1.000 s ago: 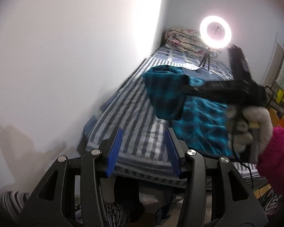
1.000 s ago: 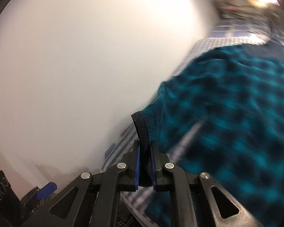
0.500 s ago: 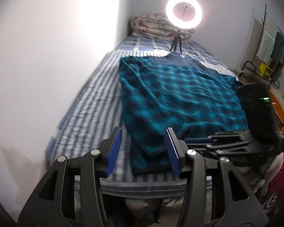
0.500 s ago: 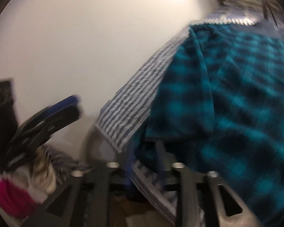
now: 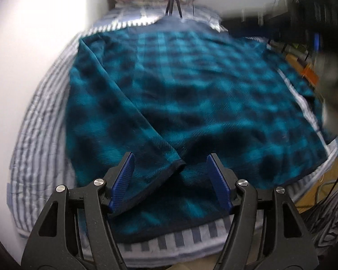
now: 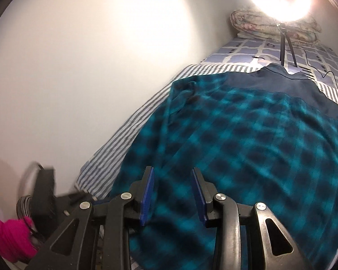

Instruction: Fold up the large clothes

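Sleeve cuff [image 5: 176, 165] was what it all turned on, and it lay dead ahead of my left tool [image 5: 171, 185], just beyond the tips, pointing back at me. The sleeve [image 5: 115, 103] itself ran folded in over the body of the teal plaid fleece shirt [image 5: 191, 94], its long line slanting from the far-left shoulder near the wall down to that cuff near the foot edge of the striped bed [image 5: 40, 121]. The shirt lay spread flat, dark collar end away by the ring-light tripod [image 6: 287, 45], hem hanging slightly over the near edge.

My left tool was angled down at the cloth, its blue pads [image 5: 121, 184] spreading wider at that moment, nothing between them but air above the fleece. My right tool [image 6: 172, 193] hovered over the same near-left part of the shirt [image 6: 247, 148], pads part-way apart and pinching nothing; the fabric showed through the gap, untouched as far as I could tell.

So the left was the nearer one to the cuff, I judged, and its opening already straddled the cuff's line. In the right view, my other hand's pink sleeve [image 6: 9, 238] showed blurred at lower left.
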